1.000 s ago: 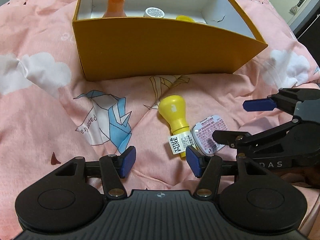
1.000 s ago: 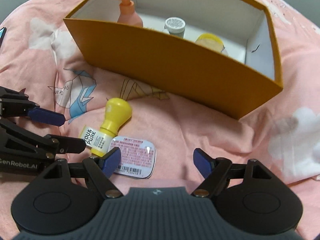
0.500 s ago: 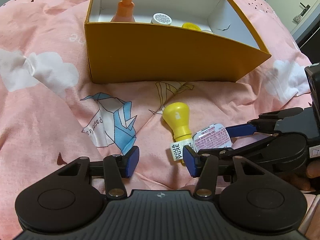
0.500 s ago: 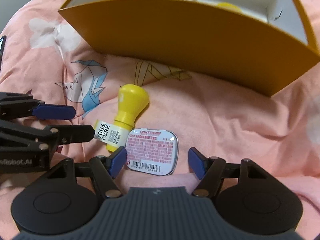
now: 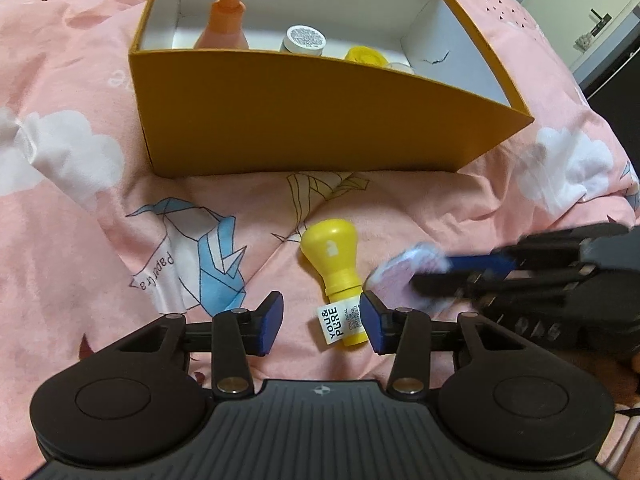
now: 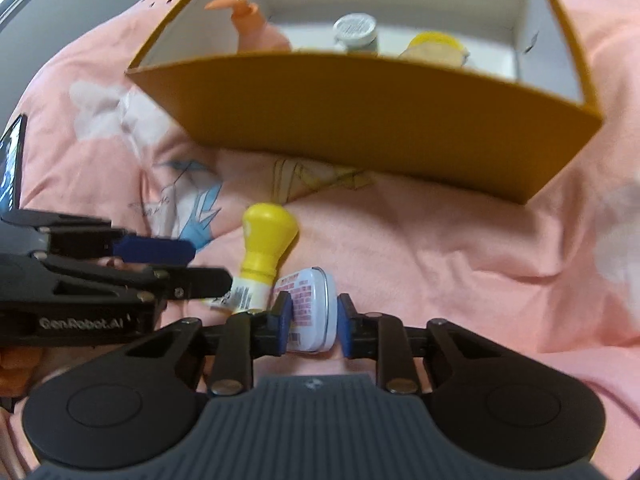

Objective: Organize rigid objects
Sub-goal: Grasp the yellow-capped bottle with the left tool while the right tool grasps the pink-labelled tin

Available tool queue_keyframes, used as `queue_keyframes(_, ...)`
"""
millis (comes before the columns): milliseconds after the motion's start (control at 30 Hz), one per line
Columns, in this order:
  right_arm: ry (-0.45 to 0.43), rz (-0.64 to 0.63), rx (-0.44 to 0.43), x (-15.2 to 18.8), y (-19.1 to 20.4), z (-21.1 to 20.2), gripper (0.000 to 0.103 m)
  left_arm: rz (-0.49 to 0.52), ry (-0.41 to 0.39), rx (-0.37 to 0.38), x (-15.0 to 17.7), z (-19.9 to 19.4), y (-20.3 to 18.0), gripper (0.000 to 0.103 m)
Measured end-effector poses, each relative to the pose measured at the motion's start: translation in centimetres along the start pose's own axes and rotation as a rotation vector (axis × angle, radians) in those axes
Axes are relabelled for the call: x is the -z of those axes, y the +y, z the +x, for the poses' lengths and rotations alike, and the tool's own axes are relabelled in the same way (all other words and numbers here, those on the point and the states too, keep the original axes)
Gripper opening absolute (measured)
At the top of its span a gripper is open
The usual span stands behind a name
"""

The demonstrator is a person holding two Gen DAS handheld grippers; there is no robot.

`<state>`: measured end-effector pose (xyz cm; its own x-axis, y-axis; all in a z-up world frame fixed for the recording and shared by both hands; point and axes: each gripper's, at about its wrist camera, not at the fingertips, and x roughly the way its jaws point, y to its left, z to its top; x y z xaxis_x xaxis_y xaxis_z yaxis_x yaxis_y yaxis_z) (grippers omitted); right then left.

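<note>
While the right gripper [image 6: 312,320] is closing on the mint tin [image 6: 310,308], tipped on edge for boxing, the left gripper [image 5: 322,322] narrows around the yellow bottle [image 5: 338,276] lying before the yellow box [image 5: 320,120].

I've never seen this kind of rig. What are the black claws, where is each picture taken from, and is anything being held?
No robot arm here: a person holds two handheld grippers, each with a camera looking along its fingers. The right gripper is closing on a small white tin, tipped on edge. The left gripper is closing around a yellow bottle lying on the pink quilt, not yet pinching it. Behind stands a yellow box holding a pump bottle and jars.
</note>
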<state>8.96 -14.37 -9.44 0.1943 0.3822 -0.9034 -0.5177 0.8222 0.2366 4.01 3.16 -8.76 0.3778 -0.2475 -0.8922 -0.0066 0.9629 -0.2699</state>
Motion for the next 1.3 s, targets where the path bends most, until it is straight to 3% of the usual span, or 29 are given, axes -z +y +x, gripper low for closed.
queue_keyframes(167, -0.096, -0.004, 0.138, -0.5, -0.2, -1.8, 0.022, -0.018, 0.003, 0.015, -0.7, 1.0, -0.3, 0.052)
queue_keyframes(267, -0.090, -0.031, 0.170, -0.6, -0.1, -1.4, 0.022, -0.040, 0.012, 0.022, -1.2, 2.1, -0.1, 0.052)
queue_keyframes(467, -0.057, -0.006, 0.082, -0.7, -0.4, -0.6, 0.019, -0.049, 0.027, 0.015, -1.1, 3.5, -0.1, 0.051)
queue_keyframes(600, -0.029, 0.059, 0.031, -0.8, -1.0, 0.5, 0.018, -0.072, 0.024, 0.020, -1.2, 4.2, 0.1, 0.043)
queue_keyframes(933, -0.034, 0.080, 0.053, -0.7, -1.1, 0.1, 0.017, -0.058, -0.020, 0.017, -1.6, 4.8, -0.5, 0.027)
queue_keyframes(1300, -0.079, 0.088, 0.066, -0.8, -1.3, -1.0, 0.017, -0.070, -0.076, 0.061, -1.2, 2.5, 0.1, 0.027)
